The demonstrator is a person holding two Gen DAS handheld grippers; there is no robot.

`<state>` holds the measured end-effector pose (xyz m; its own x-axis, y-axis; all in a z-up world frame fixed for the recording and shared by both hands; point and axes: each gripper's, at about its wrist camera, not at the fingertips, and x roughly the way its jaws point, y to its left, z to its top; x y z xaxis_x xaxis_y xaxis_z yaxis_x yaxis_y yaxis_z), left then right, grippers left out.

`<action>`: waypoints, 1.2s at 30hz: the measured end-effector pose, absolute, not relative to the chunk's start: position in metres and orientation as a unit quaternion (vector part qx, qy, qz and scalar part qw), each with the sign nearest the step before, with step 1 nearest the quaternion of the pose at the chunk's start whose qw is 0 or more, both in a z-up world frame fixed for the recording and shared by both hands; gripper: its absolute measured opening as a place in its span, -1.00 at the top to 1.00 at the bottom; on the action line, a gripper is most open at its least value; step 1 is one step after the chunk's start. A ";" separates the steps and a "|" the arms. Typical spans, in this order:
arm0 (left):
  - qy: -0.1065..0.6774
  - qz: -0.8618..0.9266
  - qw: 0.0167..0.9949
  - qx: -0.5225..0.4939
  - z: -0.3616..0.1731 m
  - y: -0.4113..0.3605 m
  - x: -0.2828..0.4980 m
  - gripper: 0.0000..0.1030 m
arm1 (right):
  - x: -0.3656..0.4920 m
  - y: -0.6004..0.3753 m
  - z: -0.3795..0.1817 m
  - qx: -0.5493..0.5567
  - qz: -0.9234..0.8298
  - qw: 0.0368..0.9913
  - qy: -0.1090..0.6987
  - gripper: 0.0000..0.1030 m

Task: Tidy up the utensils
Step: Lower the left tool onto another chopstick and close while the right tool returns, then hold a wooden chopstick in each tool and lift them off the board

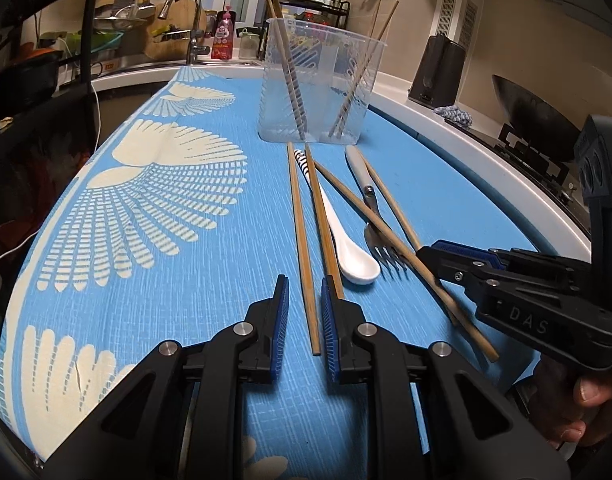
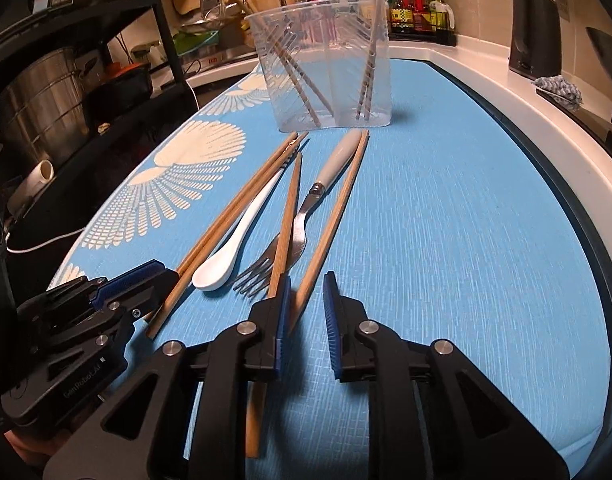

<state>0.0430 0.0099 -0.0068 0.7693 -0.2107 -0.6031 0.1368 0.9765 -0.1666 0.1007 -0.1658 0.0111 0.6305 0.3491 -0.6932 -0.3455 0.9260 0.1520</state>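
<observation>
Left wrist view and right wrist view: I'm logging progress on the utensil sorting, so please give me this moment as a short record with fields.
surface: blue patterned cloth
container: clear plastic holder, upright, chopsticks leaning inside
loose chopsticks: four lying on the cloth
spoon: white spoon, partly under a chopstick
fork: fork, crossed by a chopstick
left gripper: left gripper, jaws apart around one chopstick, not pressing
right gripper: right gripper, jaws apart around another chopstick's end

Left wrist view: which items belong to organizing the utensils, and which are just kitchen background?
Job items:
clear plastic container
loose wooden chopsticks
white ceramic spoon
grey-handled metal fork

Background:
chrome faucet
red detergent bottle
black wok
spice rack
</observation>
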 end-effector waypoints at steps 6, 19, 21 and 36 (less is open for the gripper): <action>0.323 -0.082 0.942 -0.036 -0.007 0.002 0.040 0.67 | 0.095 -0.167 0.013 -0.026 0.174 0.908 0.382 0.70; 0.315 -0.043 0.948 -0.028 -0.007 0.007 0.037 0.88 | 0.097 -0.207 0.011 -0.019 0.122 0.916 0.381 0.87; 0.310 -0.034 0.950 -0.026 -0.008 0.010 0.034 0.88 | 0.097 -0.216 0.009 -0.011 0.119 0.919 0.376 0.86; 0.288 -0.034 0.957 -0.025 -0.010 0.014 0.023 0.87 | 0.065 -0.232 0.001 -0.018 0.121 0.941 0.316 0.76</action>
